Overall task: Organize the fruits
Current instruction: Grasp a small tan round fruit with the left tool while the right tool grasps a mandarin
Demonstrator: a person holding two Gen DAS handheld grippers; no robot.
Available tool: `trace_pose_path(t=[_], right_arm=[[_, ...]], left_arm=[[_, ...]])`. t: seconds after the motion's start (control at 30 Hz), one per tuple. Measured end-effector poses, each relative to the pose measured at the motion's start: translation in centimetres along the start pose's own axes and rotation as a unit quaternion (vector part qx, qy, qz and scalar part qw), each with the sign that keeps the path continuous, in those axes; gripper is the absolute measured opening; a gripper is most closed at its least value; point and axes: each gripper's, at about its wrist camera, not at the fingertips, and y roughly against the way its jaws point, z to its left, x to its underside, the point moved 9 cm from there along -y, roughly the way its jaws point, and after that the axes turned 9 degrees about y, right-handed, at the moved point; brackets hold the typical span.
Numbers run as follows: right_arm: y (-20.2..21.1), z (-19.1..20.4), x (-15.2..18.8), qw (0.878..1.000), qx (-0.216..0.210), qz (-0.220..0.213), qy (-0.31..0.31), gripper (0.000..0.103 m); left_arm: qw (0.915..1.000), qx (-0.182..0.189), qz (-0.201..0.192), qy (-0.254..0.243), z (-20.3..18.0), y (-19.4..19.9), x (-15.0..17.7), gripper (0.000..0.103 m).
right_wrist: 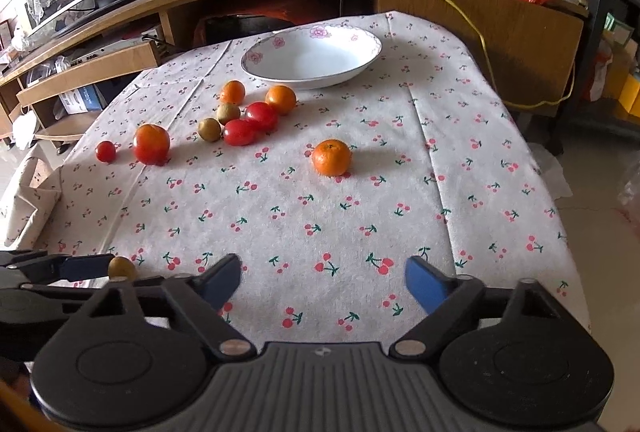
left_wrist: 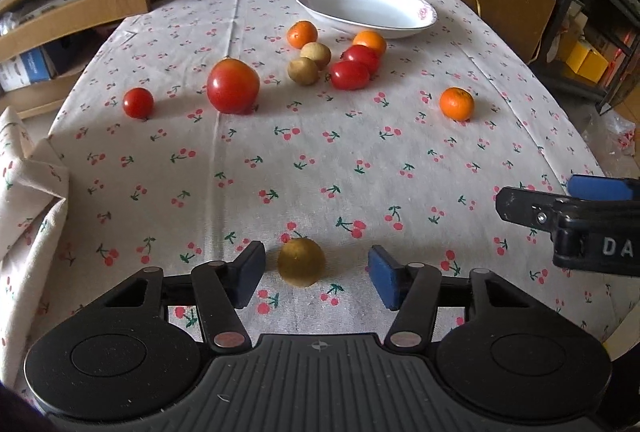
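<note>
One small brown fruit [left_wrist: 301, 267] lies between the wide-spread pads of the left gripper [left_wrist: 316, 274], untouched on either side; being round, it could roll off the near table edge if one pad nudges it first. Farther off sit tomatoes, a lone tangerine [left_wrist: 456, 104] and the empty white bowl [left_wrist: 366, 8]. From the right wrist, the right gripper [right_wrist: 323, 282] gapes over bare cloth, holding nothing; the fruit cluster [right_wrist: 248, 116] lies before the bowl [right_wrist: 312, 60].

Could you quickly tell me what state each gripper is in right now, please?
Left gripper: open, straddling a small brown fruit, not gripping it.
Right gripper: open, holding nothing.
</note>
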Motion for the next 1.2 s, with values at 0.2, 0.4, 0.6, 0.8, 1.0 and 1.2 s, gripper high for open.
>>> trace_pose_path(t=[0.2,0.4,0.6,0.8,1.0,1.2], right_arm=[[-0.3,-0.4,0.0,1.000,-0.008,0.004,-0.006,0.070],[-0.8,-0.3,-1.1,1.000,-0.016,-0.003,0.007,0.066],[-2.2,-1.3,-3.3,0.999,0.008,-0.017,0.029,0.066],[-4.3,-1.7,-5.5,0.999,0.004,-0.029,0.041,0.066],[-7.5,-1.5,-6.9,0.997,0.008,-0.022,0.071,0.066],[-9.2,-1.2,-6.7,0.997,-0.005,-0.008,0.078,0.050]], left_arm=[[0.9999,0.000,-0.001,-0.015,-0.4,0.1,0.1,0.048],[0.9999,0.010,0.005,-0.006,-0.3,0.1,-0.1,0.036],[0.9998,0.014,0.006,-0.011,-0.5,-0.1,-0.1,0.033],[0.9997,0.020,0.003,-0.017,-0.6,-0.2,-0.2,0.034],[0.9991,0.020,-0.008,-0.036,-1.2,-0.6,-0.5,0.036],[0.9984,0.015,-0.013,-0.053,-1.6,-1.2,-0.8,0.039]])
